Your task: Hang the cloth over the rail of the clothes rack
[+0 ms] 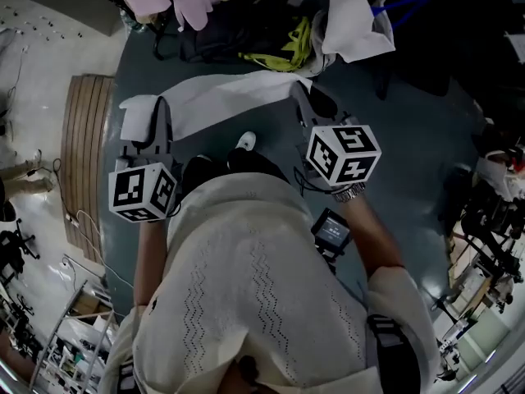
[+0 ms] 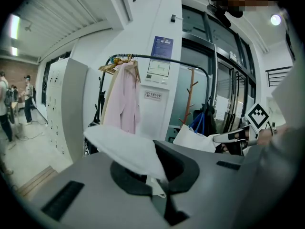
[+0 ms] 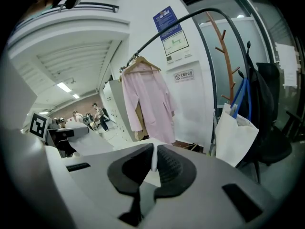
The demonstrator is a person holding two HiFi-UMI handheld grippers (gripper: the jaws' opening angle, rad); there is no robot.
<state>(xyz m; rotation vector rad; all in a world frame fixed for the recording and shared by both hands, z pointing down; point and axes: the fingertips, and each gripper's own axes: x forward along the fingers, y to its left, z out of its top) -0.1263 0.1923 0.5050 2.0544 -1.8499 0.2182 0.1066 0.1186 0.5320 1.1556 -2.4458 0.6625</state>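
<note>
A white cloth point(image 1: 221, 97) hangs stretched between my two grippers over the dark floor. My left gripper point(image 1: 157, 107) is shut on its left end, and my right gripper point(image 1: 300, 90) is shut on its right end. In the left gripper view the cloth point(image 2: 124, 149) bulges up out of the shut jaws point(image 2: 159, 182). In the right gripper view a thin cloth edge point(image 3: 152, 178) is pinched between the pads point(image 3: 153, 163). The black curved rail of the clothes rack point(image 2: 181, 61) point(image 3: 190, 18) stands ahead of both grippers and higher up.
A pink garment point(image 3: 145, 104) point(image 2: 124, 101) hangs on a hanger from the rail. A white tote bag point(image 3: 236, 137) and a wooden coat stand point(image 3: 226, 46) stand to the right. Dark bags point(image 1: 213, 43) lie under the rack. A slatted wooden platform point(image 1: 86, 154) is at the left. People stand far off point(image 2: 7, 104).
</note>
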